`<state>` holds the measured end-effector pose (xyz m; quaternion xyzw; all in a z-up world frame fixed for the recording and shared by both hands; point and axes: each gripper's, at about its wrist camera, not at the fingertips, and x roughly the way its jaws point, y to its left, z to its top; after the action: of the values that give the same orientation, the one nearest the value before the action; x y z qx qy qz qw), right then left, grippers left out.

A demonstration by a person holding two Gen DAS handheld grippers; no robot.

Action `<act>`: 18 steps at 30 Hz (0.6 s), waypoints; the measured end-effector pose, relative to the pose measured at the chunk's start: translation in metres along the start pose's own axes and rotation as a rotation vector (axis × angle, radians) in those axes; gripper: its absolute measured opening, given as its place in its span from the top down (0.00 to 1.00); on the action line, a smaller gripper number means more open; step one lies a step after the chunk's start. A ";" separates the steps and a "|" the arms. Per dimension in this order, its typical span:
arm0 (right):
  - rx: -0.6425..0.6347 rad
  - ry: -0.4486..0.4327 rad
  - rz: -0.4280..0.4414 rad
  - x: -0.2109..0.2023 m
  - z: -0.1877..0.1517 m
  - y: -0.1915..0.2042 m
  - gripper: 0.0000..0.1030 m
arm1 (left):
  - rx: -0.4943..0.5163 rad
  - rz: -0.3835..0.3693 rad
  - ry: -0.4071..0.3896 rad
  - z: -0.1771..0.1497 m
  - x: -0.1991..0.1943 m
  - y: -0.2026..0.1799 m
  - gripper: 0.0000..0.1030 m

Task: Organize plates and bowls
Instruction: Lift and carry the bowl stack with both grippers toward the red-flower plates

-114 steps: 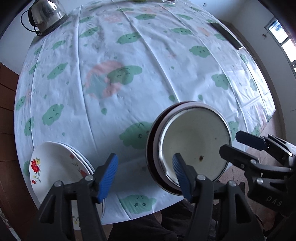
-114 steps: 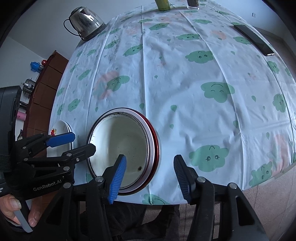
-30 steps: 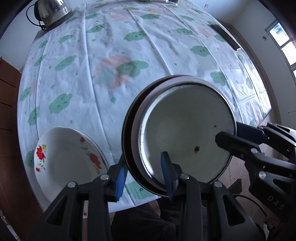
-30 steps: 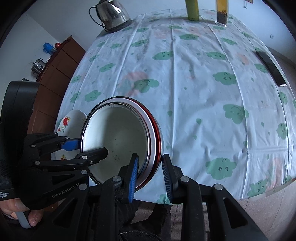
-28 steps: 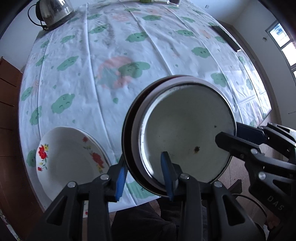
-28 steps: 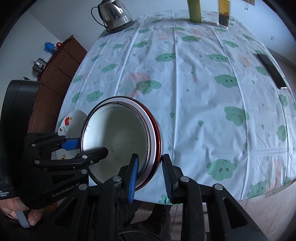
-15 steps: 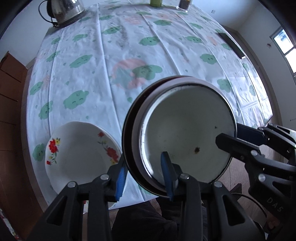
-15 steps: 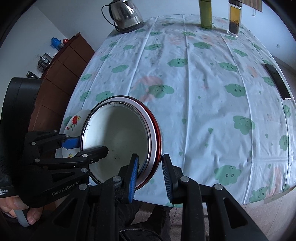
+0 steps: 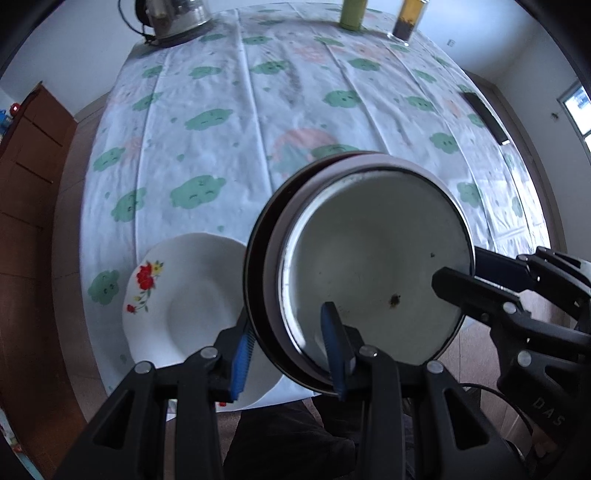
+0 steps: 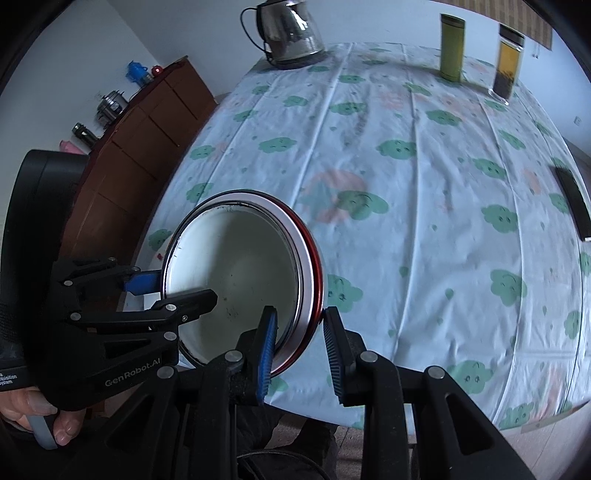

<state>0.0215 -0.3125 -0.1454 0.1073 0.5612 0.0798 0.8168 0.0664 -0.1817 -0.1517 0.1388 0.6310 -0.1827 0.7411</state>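
Two nested enamel bowls [image 9: 369, 266], white inside and red outside [image 10: 236, 273], hang tilted above the table's near edge. My left gripper [image 9: 288, 332] is shut on their left rim, one blue pad inside and one outside. On the opposite rim my right gripper [image 10: 300, 325] is shut the same way. Each gripper shows in the other's view: the right gripper [image 9: 458, 266] and the left gripper [image 10: 177, 290]. White flowered plates [image 9: 184, 295] lie stacked on the cloth just left of and below the bowls, partly hidden by them.
A cloud-print cloth [image 9: 207, 192] covers the table. At the far end stand a kettle [image 10: 288, 29], a green canister [image 10: 450, 48] and a jar [image 10: 508, 62]. A dark phone [image 10: 574, 199] lies at the right edge. A wooden cabinet [image 10: 140, 129] stands to the left.
Both grippers have lifted the bowls higher and carried them toward the flowered plates, which now lie close under the bowls' left side. The grips have not changed.
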 end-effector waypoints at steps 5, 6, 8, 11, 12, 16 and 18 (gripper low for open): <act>-0.032 0.002 0.014 0.003 0.006 0.012 0.72 | -0.035 0.010 -0.005 -0.004 -0.004 0.014 0.67; -0.039 0.003 0.018 0.004 0.007 0.014 0.72 | -0.042 0.012 -0.007 -0.005 -0.005 0.016 0.67; -0.052 0.006 0.025 0.006 0.009 0.019 0.72 | -0.057 0.015 -0.009 -0.006 -0.007 0.022 0.67; -0.070 0.008 0.035 0.008 0.012 0.027 0.72 | -0.079 0.020 -0.013 -0.009 -0.009 0.030 0.67; -0.076 0.008 0.040 0.009 0.014 0.029 0.72 | -0.087 0.022 -0.014 -0.009 -0.010 0.033 0.67; -0.101 0.014 0.056 0.014 0.018 0.039 0.72 | -0.113 0.034 -0.013 -0.013 -0.010 0.043 0.67; -0.112 0.018 0.062 0.016 0.019 0.043 0.72 | -0.126 0.039 -0.009 -0.015 -0.010 0.048 0.67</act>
<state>0.0448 -0.2690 -0.1422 0.0781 0.5597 0.1373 0.8135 0.0735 -0.1315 -0.1459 0.1033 0.6351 -0.1288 0.7546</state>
